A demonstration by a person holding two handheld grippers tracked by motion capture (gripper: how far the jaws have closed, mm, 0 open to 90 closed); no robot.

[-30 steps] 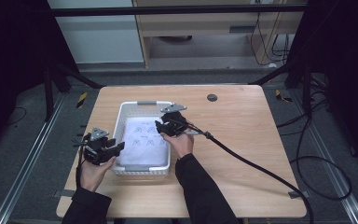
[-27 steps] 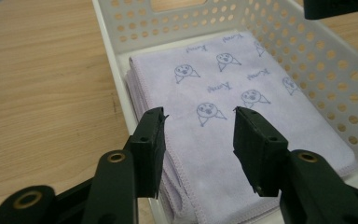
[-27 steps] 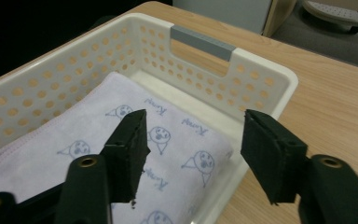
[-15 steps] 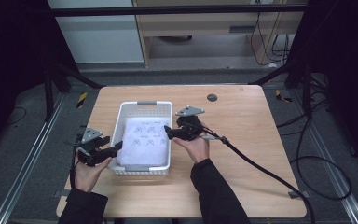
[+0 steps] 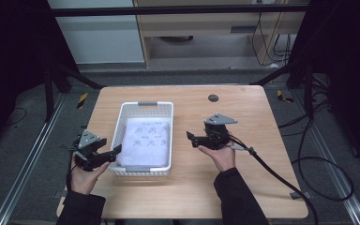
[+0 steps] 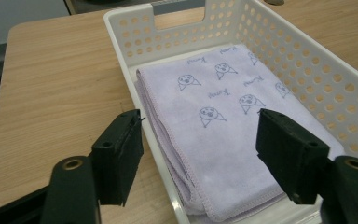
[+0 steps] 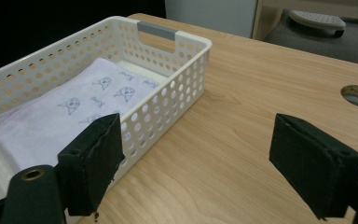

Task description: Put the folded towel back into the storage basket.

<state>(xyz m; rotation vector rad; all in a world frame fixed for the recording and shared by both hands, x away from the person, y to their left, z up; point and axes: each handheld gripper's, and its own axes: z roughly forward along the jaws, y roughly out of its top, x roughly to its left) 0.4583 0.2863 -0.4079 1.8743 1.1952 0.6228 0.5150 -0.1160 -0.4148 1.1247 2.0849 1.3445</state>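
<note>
A white perforated basket (image 5: 118, 130) stands on the wooden table (image 5: 243, 187), left of the middle. In it lies a folded lilac towel (image 5: 146, 140) printed with small faces, flat on the bottom. My left gripper (image 5: 114, 153) is at the basket's near left corner. Its jaws have just been opening and now stand wide, straddling the basket's wall (image 6: 121, 28) above the towel (image 6: 214, 93) without touching it. My right gripper (image 5: 190, 138) hovers over bare table right of the basket. Its jaws, too, have just been opening and hold nothing. They point at the basket's side (image 7: 186, 79).
A round cable hole (image 5: 213, 98) sits in the tabletop behind the right gripper. The right gripper's thick cable (image 5: 272, 171) trails across the table to its right front edge. Bare wood lies to the right of the basket and in front of it.
My right gripper has moved to the right, from over the basket out above the bare table. Both grippers' jaws stand wider than before. The left hand has hardly shifted.
</note>
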